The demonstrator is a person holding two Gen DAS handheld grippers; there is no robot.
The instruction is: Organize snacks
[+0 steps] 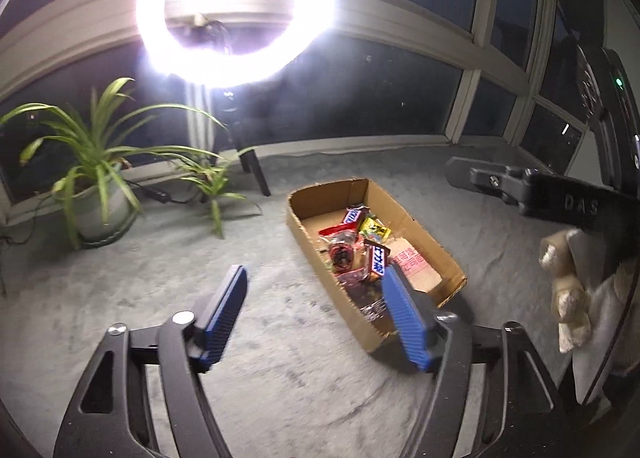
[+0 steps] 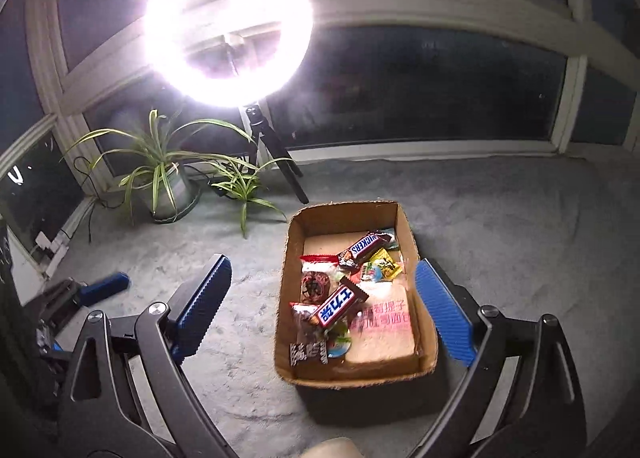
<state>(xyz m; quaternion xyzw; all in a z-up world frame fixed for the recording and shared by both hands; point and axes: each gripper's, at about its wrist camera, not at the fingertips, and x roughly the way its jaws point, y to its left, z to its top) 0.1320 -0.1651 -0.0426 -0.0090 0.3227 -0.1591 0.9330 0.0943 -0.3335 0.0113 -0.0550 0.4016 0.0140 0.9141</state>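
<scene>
Directly ahead of the right tool (image 2: 324,298), whose blue pads stand spread and empty, sits the open brown cardboard box (image 2: 404,218) of wrapped snacks (image 2: 340,306) on the grey carpet, long axis running away from it. Also spread and empty, the left tool (image 1: 314,298) has the box off to its right, so the right tool judges nearer.

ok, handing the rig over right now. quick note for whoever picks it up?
Left gripper: open, nothing between the fingers, above the grey carpet beside the box.
Right gripper: open wide, empty, over the box.
Cardboard box sits on the carpet near the potted plant and ring light.
Inside the box: two Snickers bars, a yellow packet, a red-edged clear packet and several smaller sweets, lying in a loose pile.
Done: all the snacks in view are in the box; none shows on the carpet.
Left: possibly tidying the pile; check outside both views for strays.
</scene>
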